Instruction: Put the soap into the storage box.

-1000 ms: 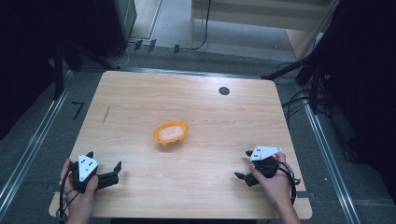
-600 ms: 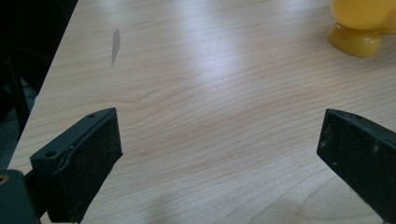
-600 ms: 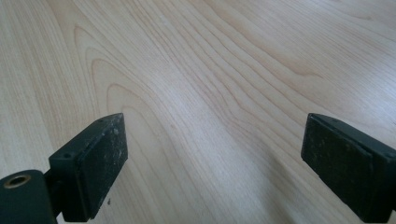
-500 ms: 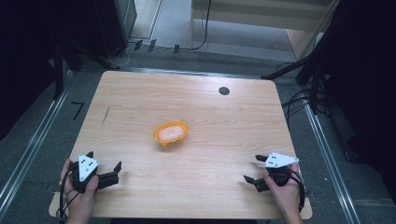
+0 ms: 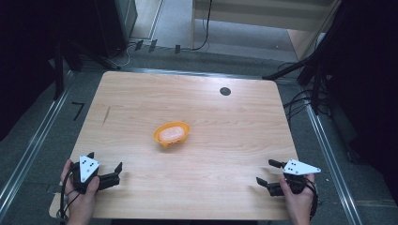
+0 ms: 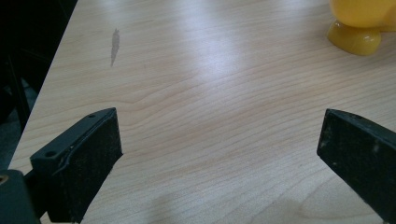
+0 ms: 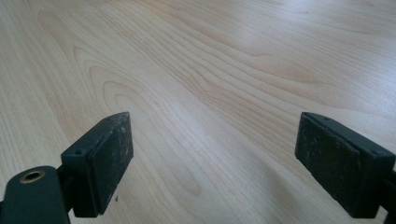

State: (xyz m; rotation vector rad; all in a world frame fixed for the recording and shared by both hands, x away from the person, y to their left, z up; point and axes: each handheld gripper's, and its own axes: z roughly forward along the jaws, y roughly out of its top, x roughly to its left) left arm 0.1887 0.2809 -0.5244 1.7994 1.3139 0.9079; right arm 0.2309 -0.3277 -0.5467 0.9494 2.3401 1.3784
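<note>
**Inspector:** Start at the left. Left gripper?

**Assistant:** The left gripper sits at the near left corner of the table, held in a hand. Jaws spread wide, nothing between them. In its own view the two black pads frame bare wood.

**Inspector:** The bowl relative to it?

**Assistant:** The orange bowl lies at mid-table, farther off and to the right of the left gripper, well apart from it. In the left gripper view its yellow-orange foot shows at the top right.

**Inspector:** Right side?

**Assistant:** The right gripper is at the near right corner, well apart from the bowl, which lies far and left of it. Its jaws have just been closing somewhat, yet stand apart with nothing between them.

**Inspector:** Materials and shapes?

**Assistant:** Table: pale wood grain, smooth, rounded corners, with a small dark scuff toward the left. Bowl: glossy, oval, plastic-looking, pale inside. Pads: flat, black, speckled.

**Inspector:** Counts?

**Assistant:** Two grippers, one bowl, one round black disc at the far side.
</note>
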